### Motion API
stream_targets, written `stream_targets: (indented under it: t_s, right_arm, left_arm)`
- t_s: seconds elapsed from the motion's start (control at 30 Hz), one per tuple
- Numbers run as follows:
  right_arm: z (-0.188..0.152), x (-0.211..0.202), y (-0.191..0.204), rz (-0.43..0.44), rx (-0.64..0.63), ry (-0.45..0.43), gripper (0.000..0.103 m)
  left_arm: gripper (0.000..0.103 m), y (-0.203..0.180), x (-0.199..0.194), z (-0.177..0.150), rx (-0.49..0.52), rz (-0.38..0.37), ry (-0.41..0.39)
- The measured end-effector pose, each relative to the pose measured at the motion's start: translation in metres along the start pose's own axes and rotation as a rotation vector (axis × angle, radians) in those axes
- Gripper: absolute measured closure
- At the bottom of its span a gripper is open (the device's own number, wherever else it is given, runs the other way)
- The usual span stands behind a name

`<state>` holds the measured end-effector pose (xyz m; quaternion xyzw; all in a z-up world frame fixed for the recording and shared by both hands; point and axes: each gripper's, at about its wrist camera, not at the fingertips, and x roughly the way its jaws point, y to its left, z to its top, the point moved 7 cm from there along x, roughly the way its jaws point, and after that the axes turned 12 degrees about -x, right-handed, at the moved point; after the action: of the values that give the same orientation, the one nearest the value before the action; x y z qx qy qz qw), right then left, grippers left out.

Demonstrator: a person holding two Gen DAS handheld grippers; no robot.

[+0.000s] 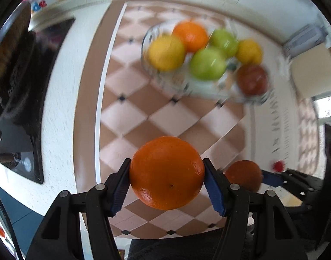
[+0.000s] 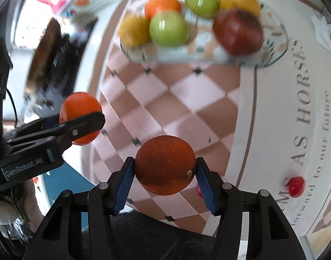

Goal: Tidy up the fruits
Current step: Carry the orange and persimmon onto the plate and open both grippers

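My left gripper [image 1: 166,183] is shut on a bright orange [image 1: 166,173] and holds it above the checkered tablecloth [image 1: 143,112]. My right gripper [image 2: 164,178] is shut on a darker orange [image 2: 164,165], also above the cloth. Each sees the other: the darker orange [image 1: 244,176] shows at the right of the left wrist view, the bright orange [image 2: 80,112] in the left gripper's fingers [image 2: 83,122] at the left of the right wrist view. Ahead stands a glass bowl [image 1: 156,75] [image 2: 276,56] with an orange, two lemons, two green apples and a red apple [image 2: 238,31].
A small red cherry-like fruit [image 2: 296,186] lies on the cloth's white lettered border at the right. A black stove top with a dark pan [image 1: 16,82] sits to the left of the cloth. A white box [image 1: 312,69] stands at the far right.
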<state>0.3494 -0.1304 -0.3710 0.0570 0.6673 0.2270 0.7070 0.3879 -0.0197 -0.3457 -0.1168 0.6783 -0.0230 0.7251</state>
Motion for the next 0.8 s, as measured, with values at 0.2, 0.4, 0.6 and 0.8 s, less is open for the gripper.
stream_targets:
  t_s: [0.2, 0.4, 0.6, 0.8]
  right_arm:
    - [0.044, -0.06, -0.039, 0.003, 0.089, -0.152, 0.044]
    - [0.085, -0.089, -0.094, -0.091, 0.175, -0.224, 0.044]
    - [0.109, -0.076, -0.145, -0.175, 0.22, -0.197, 0.044]
    - [0.118, -0.047, -0.164, -0.223, 0.218, -0.144, 0.044]
  left_arm:
    - [0.042, -0.026, -0.042, 0.05, 0.017, -0.056, -0.055]
    - [0.042, -0.035, -0.032, 0.117, 0.035, 0.035, -0.091]
    - [0.042, -0.03, 0.011, 0.169, 0.039, 0.133, -0.039]
    - [0.042, -0.026, 0.047, 0.19, 0.062, 0.221, 0.007]
